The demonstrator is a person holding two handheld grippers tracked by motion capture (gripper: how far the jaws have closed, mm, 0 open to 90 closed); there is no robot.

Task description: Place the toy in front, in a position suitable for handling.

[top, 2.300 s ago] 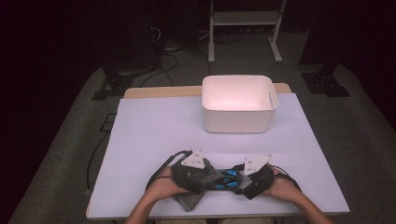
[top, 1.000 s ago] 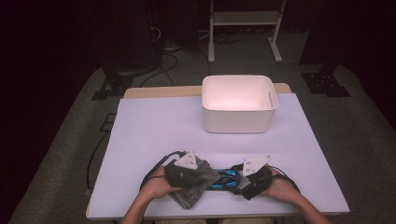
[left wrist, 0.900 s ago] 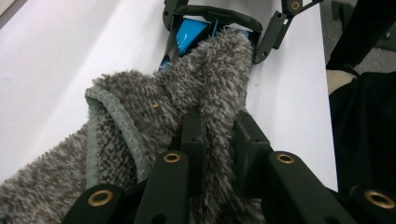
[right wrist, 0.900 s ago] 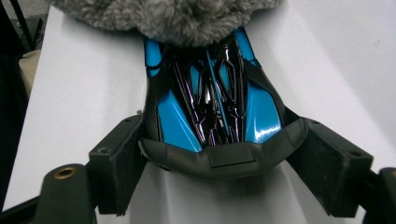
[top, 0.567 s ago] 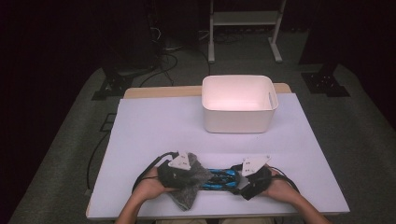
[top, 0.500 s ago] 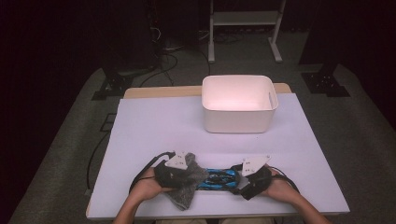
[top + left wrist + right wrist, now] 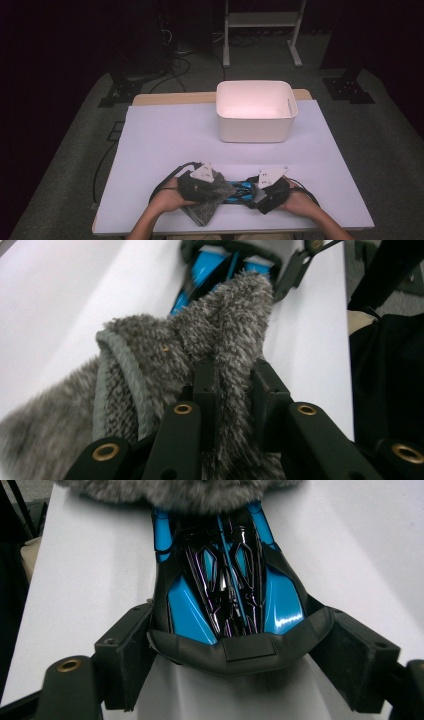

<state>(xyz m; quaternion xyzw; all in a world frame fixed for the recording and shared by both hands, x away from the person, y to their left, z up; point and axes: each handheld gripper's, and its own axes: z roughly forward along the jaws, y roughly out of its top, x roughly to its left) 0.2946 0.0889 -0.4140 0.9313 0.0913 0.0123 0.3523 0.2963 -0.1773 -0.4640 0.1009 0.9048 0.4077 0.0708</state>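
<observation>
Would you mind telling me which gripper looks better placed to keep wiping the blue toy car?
Left, probably: the left gripper is shut on the grey cloth, which touches the toy car; the right gripper clamps the car.

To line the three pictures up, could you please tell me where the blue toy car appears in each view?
High view: blue toy car lies near the table's front edge, between the two grippers.
Left gripper view: its blue body peeks out at top centre, behind the grey cloth.
Right gripper view: centre, between the jaws.
Shared landmark: the grey cloth touching the car's far end.
</observation>
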